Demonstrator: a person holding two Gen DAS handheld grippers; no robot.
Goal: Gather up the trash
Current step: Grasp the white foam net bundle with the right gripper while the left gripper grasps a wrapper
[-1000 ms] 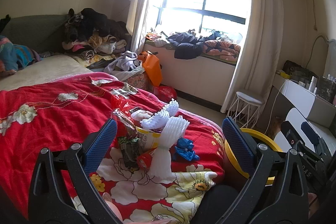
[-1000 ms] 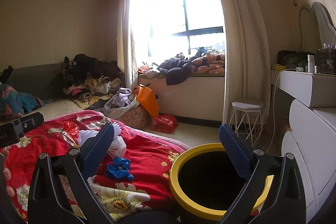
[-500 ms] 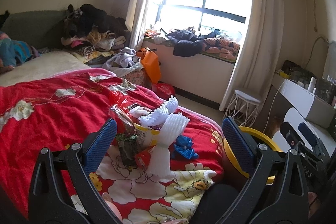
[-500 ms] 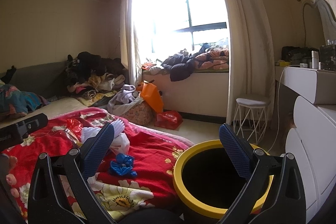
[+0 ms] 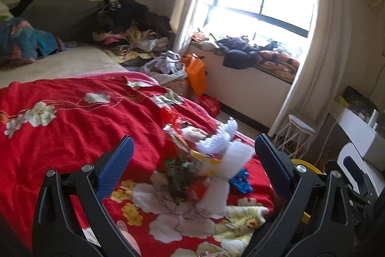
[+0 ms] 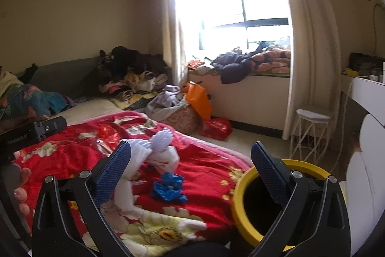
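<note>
A heap of trash lies on the red flowered blanket [image 5: 60, 127]: white foam fruit nets [image 5: 223, 139], a yellow-rimmed cup [image 5: 204, 157], dark snack wrappers [image 5: 178, 175] and a crumpled blue wrapper [image 5: 240, 182]. My left gripper [image 5: 192, 160] hangs open above and in front of the heap, holding nothing. In the right wrist view the foam nets [image 6: 158, 148] and blue wrapper [image 6: 168, 187] lie left of centre. The yellow-rimmed bin [image 6: 272, 201] stands beside the bed's corner. My right gripper [image 6: 190, 166] is open and empty, spanning the bed edge and the bin.
Clothes are piled at the bed's far side [image 5: 130, 23] and on the window ledge [image 6: 250, 62]. An orange bag [image 6: 199, 100] and a red bag [image 6: 216, 128] sit on the floor. A white stool [image 6: 310, 129] and white dresser [image 6: 368, 160] stand at the right.
Both grippers have swung a little to the left and toward the trash heap; the bin has slid rightward in both views. Both stay open and empty.
</note>
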